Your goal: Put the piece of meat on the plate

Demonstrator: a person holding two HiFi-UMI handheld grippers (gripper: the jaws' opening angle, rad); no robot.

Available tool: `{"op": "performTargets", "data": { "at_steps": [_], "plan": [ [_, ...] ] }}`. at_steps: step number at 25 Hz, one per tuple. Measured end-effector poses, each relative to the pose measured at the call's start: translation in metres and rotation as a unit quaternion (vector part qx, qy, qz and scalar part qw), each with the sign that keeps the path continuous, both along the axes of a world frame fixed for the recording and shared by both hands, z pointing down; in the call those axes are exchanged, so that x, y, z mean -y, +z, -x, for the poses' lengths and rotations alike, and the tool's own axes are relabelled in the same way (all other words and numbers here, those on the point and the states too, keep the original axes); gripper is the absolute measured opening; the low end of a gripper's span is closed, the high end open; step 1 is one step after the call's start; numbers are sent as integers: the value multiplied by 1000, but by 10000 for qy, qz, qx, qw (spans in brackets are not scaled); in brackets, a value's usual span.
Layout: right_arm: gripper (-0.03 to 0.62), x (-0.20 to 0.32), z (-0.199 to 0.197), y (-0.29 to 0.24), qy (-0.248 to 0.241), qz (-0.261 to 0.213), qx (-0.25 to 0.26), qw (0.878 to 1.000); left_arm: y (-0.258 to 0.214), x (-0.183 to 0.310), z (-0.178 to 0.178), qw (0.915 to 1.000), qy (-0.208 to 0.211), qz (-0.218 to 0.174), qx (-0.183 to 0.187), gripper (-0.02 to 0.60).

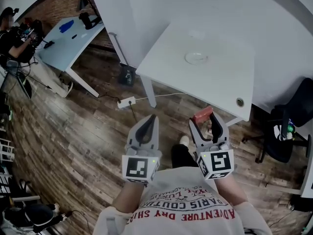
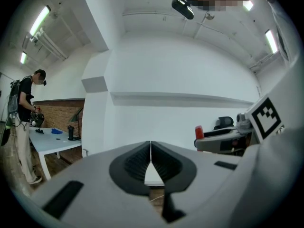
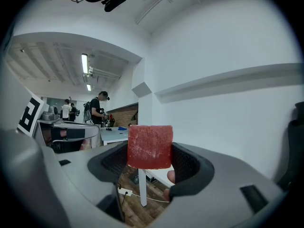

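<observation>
Well, at the far left a person (image 1: 12, 38) stands by a blue counter (image 1: 63, 45), well apart from everything else. A wide stretch of wood floor (image 1: 73, 126) lies open between that counter and the white counter (image 1: 220, 87), with only a power strip (image 1: 126, 102) and its cord near the white counter's left leg.

The left tool (image 1: 153, 119) is held over the floor, short of the white counter's near edge and below its left corner. In the left gripper view its jaws (image 2: 150, 148) meet tip to tip, with nothing between them.

The plate (image 1: 196, 58) sits on the white counter toward the far side and left of the middle. Bare top lies between it and the near edge, which runs slantwise down to the right.

The right tool (image 1: 209, 119) is held just beside the left one and level with it, its tips close to that near edge. Its jaws stand partly apart, clamped on the meat (image 1: 202, 114). In the right gripper view the meat (image 3: 150, 146) is a red square slab, upright, pinched by its two sides, with its top standing above the tips of the tool (image 3: 150, 151). The meat is well apart from the plate.

At the far right a dark chair (image 1: 293, 126) stands beside the white counter's right end.
</observation>
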State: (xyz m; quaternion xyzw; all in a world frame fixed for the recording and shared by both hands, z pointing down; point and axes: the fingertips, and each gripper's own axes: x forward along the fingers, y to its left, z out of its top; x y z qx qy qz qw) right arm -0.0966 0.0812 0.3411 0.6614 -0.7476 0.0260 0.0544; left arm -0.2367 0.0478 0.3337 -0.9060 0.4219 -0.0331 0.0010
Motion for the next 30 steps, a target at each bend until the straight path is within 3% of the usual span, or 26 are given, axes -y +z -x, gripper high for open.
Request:
{"op": "performTargets", "data": {
  "at_steps": [10,20,26,30],
  "plan": [
    [293,108,-79,-4,7,-42,86,10000,-10,110,-69,9999,-99,23,-28,8],
    [293,193,-168,-2,78,2,41,10000,-14,206,-174,9996,179,89,-178,8],
    [293,227,-199,18,321,273,148,9990,10,244,-203,9987,342,387,-28,8],
    [293,254,-215,27,538,410,176,9976,12,279,-226,9977,555,386,24,8]
  ]
}}
